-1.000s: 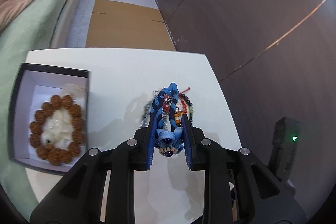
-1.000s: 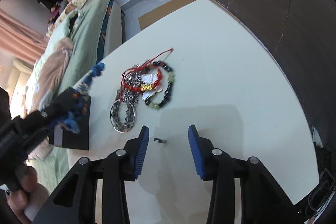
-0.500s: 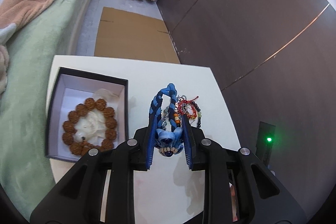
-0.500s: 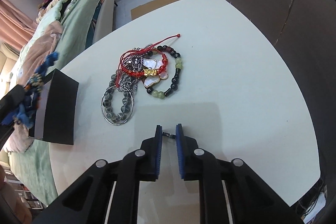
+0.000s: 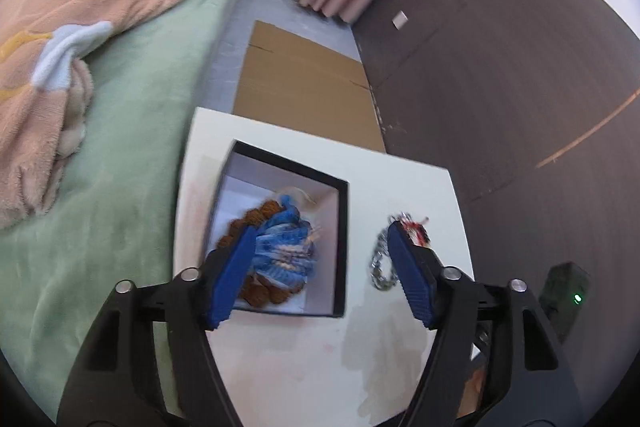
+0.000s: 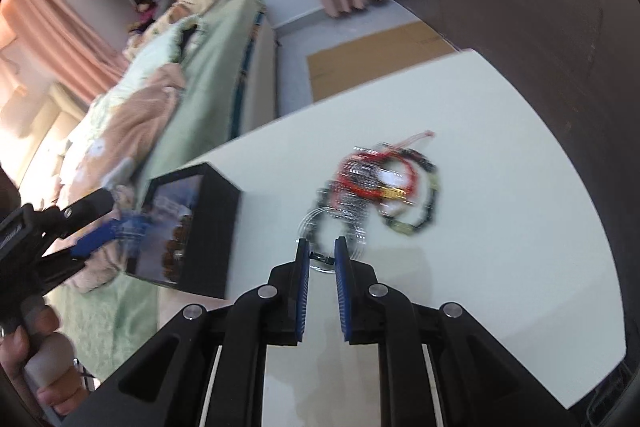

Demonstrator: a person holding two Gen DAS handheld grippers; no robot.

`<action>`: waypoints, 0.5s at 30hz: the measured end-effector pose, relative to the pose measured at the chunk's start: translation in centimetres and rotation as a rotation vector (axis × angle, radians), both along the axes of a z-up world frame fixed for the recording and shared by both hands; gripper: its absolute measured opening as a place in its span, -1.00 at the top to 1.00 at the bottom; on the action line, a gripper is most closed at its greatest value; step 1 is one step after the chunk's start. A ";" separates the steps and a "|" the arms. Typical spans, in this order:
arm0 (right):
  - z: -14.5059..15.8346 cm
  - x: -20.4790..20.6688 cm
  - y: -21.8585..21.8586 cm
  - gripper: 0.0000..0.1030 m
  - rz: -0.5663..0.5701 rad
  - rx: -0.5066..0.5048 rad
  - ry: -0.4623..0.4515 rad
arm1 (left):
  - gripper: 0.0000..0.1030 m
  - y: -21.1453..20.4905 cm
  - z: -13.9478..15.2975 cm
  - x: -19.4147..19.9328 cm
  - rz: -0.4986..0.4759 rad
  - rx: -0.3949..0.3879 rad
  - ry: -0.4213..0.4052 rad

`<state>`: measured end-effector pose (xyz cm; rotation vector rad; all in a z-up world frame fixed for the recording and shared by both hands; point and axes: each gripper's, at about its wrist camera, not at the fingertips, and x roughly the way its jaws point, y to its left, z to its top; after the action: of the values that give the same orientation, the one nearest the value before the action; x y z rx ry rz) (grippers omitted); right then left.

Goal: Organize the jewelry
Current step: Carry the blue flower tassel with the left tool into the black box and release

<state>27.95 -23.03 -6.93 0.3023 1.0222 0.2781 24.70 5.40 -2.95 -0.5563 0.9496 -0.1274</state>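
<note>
A black box with a white inside (image 5: 340, 219) stands on the white table (image 5: 288, 355). A brown bead bracelet (image 5: 256, 217) lies in it, and a blue braided bracelet (image 5: 284, 247) sits blurred on top of it. My left gripper (image 5: 320, 259) is open above the box. The box also shows in the right wrist view (image 6: 216, 227). My right gripper (image 6: 320, 259) is shut on a small dark metal piece (image 6: 322, 259) just above the table. A pile of jewelry (image 6: 384, 183) with red cord, dark beads and chains lies beyond it.
A green bed (image 5: 132, 115) with a pink blanket (image 5: 60, 27) runs along the table's left side. A dark wall panel (image 5: 520, 75) is on the right. Flat cardboard (image 5: 304, 95) lies on the floor beyond the table.
My left gripper has moved over the box and opened, and the blue bracelet has dropped into it. My right gripper stays shut on the small metal piece and has moved toward the jewelry pile.
</note>
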 end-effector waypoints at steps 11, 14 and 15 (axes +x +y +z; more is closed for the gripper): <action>4.1 1.0 6.6 0.75 0.153 0.129 -0.108 | -0.67 3.0 0.6 -0.8 0.130 0.082 -0.015; 4.2 1.2 8.1 0.75 0.187 0.158 -0.110 | -0.69 4.0 0.7 -1.1 0.175 0.105 -0.019; 4.1 1.5 8.9 0.75 0.206 0.166 -0.103 | -0.69 4.4 0.7 -1.3 0.190 0.105 -0.020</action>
<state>29.43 -14.16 -2.88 0.3292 0.9311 0.5609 23.44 9.78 -2.21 -0.5445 0.8742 0.0868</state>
